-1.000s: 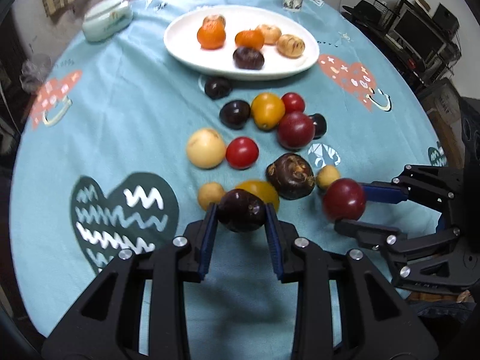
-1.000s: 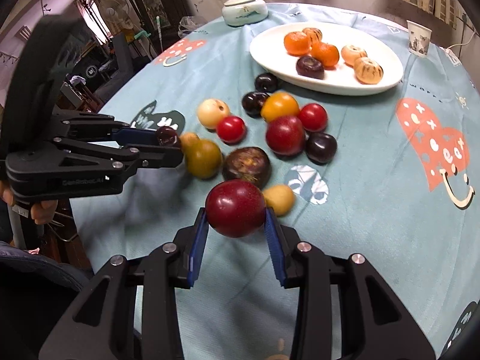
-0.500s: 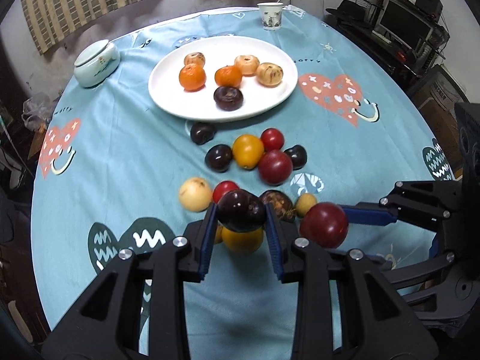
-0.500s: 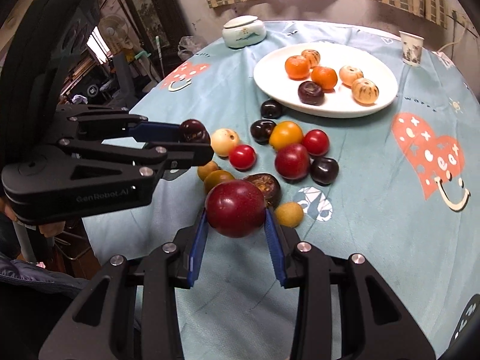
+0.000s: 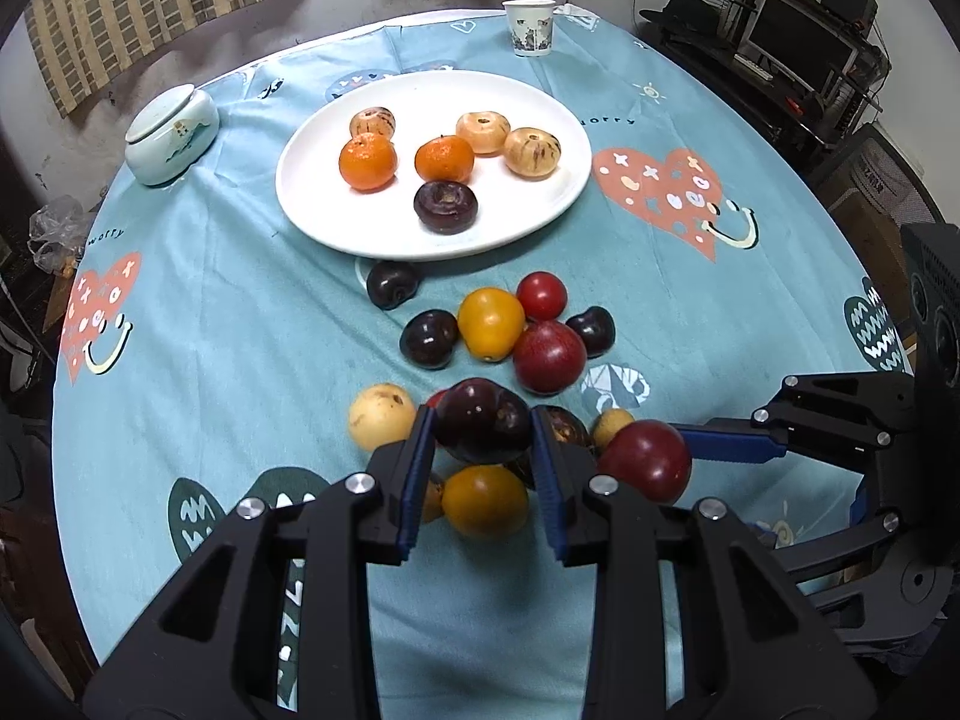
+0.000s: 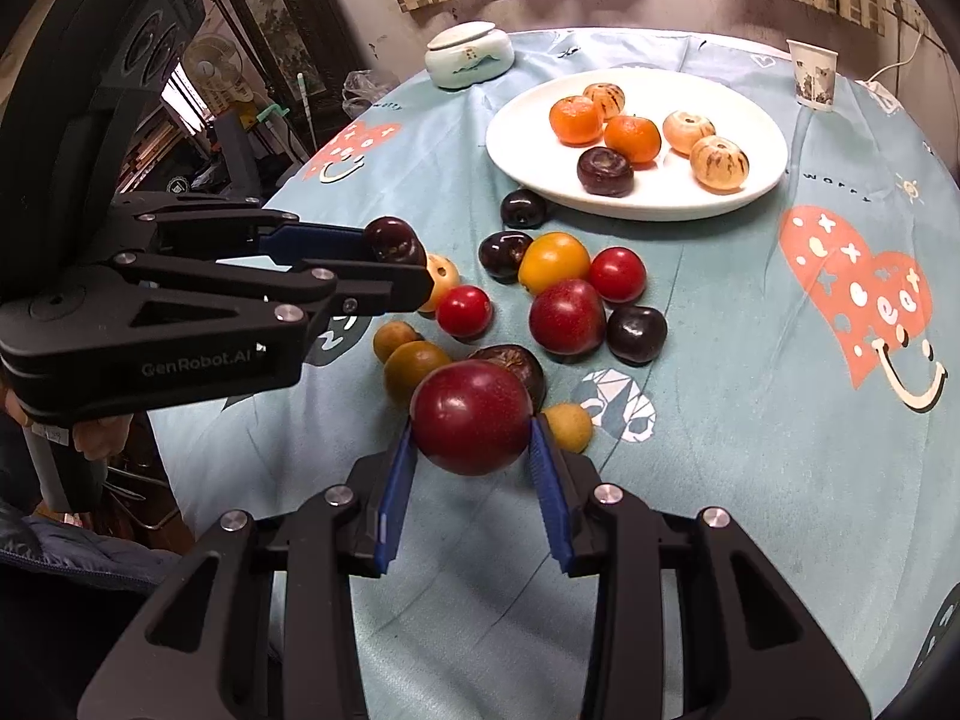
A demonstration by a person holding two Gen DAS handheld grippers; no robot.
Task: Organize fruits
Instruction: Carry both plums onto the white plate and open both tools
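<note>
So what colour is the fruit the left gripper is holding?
Dark purple, almost black: the plum in the left gripper, best seen in the left wrist view.

A red fruit (image 5: 437, 399) (perhaps a tomato) hides behind the dark plum (image 5: 483, 429).

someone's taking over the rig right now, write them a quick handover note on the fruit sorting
Left gripper: shut on a dark plum, lifted off the table.
Right gripper: shut on a red plum, also in the air.
White plate: holds six fruits, two oranges, three pale striped ones, one dark one.
Left to do: about a dozen loose fruits lie on the blue tablecloth in front of the plate. Likely next: set both held plums on the plate.
</note>
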